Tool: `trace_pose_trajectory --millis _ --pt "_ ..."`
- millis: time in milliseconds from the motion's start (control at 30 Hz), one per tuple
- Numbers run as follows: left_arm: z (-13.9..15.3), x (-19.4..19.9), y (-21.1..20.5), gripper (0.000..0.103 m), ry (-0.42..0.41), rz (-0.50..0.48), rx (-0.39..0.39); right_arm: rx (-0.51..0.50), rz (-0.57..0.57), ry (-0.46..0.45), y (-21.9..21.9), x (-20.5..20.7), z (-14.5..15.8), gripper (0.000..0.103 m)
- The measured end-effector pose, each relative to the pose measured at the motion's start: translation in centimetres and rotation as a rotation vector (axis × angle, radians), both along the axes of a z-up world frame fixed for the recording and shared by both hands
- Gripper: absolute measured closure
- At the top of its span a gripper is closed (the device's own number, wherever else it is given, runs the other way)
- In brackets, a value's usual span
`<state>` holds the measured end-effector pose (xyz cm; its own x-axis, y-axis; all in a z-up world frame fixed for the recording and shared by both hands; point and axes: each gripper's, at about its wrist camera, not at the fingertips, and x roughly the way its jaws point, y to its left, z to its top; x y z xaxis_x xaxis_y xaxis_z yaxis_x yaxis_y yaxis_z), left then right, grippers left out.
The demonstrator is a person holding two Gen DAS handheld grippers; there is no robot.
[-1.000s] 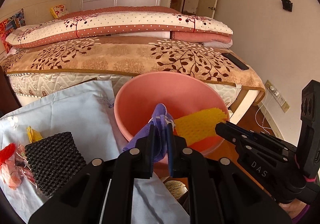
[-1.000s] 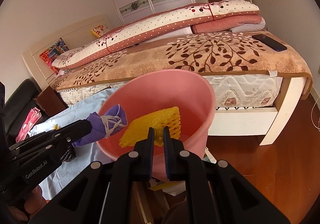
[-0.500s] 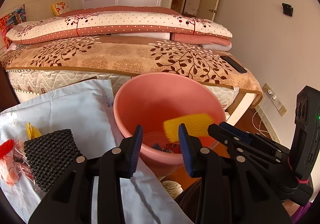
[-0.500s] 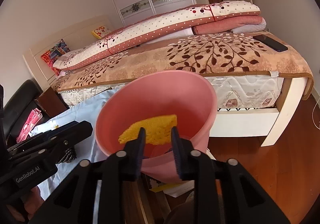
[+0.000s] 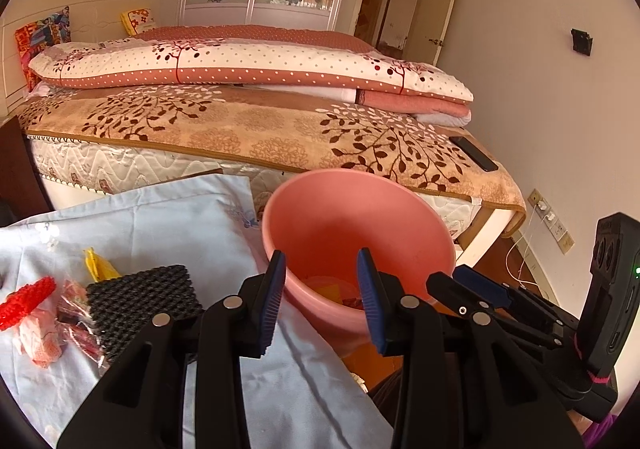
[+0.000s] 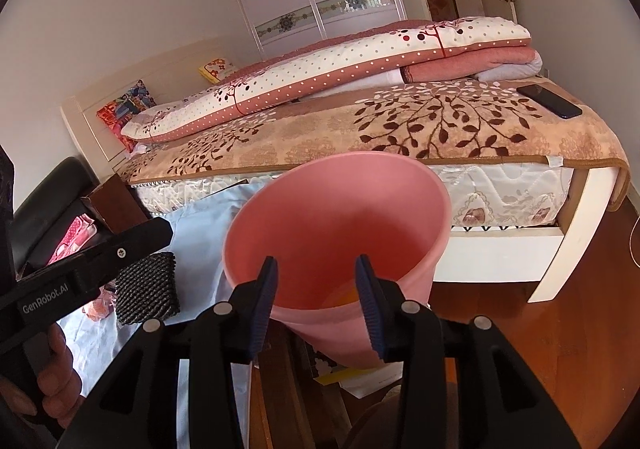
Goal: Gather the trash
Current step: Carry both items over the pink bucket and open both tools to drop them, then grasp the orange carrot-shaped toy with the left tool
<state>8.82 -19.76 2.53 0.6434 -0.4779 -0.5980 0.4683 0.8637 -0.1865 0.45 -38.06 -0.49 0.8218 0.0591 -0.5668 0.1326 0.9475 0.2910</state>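
1. Filling the background, the bed [image 5: 248, 137] carries a leaf-patterned blanket and a folded dotted quilt [image 5: 240, 65]; its far end and headboard are cut off at the left edge of the left wrist view.
2. A pale blue cloth [image 5: 160, 217] covers the near surface; what lies under it is hidden, and both grippers cut off its lower part.
3. The pink bin [image 5: 352, 217] stands just beside the cloth, between it and the bed; its base is hidden behind the gripper fingers in both views.
4. Inside the bin, yellow and red scraps [image 5: 332, 291] show at the bottom, too shaded to identify.
5. The left gripper [image 5: 322, 303] holds nothing. Its jaws have just been opening and stand well apart over the bin's near rim; its side reads "GenRobot.AI" in the right wrist view.
6. The right gripper [image 6: 316, 307] is likewise empty. Its jaws have just been opening and frame the bin's near wall without touching it.
7. A black mesh pad [image 5: 140, 305] lies on the cloth, its near edge hidden by the left gripper.
8. Beside the pad sit red and pink wrappers [image 5: 48, 321] and a yellow scrap [image 5: 98, 267]; any print on them is unreadable.
9. A dark phone [image 6: 550, 101] rests at the bed's corner.
10. A hand [image 6: 52, 381] grips the left gripper's handle, mostly cut off by the frame.
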Motion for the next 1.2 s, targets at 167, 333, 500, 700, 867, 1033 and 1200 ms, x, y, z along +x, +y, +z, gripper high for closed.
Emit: trace_pose_trajectory --millis 167,333,500,700,867,1033,1200 --pt "1.1 -0.6 2.1 0.066 -0.028 0.023 -0.002 -0.010 0.024 -0.009 1.1 -0.7 0.6 0.062" --pt "1.8 -1.4 4.8 0.066 -0.047 0.053 -0.001 -0.022 0.055 -0.005 2.4 -1.3 0.9 0.062" --pt "2.0 -2.1 7.3 0.066 -0.047 0.094 -0.007 -0.032 0.076 -0.004 3.6 -1.7 1.2 0.062" --pt "1.6 -3.7 9.8 0.066 -0.032 0.095 -0.010 -0.048 0.098 0.001 4.8 -2.1 1.4 0.062" --pt "1.1 -5.0 11.3 0.066 -0.027 0.076 0.011 -0.050 0.112 0.010 5.4 -2.4 1.4 0.062" --pt "0.3 -6.3 12.6 0.066 -0.014 0.056 0.018 -0.052 0.126 0.015 6.2 -2.6 1.5 0.062" --pt "-0.7 -7.5 13.6 0.066 0.013 0.007 0.047 -0.064 0.145 0.019 7.0 -2.8 1.4 0.062"
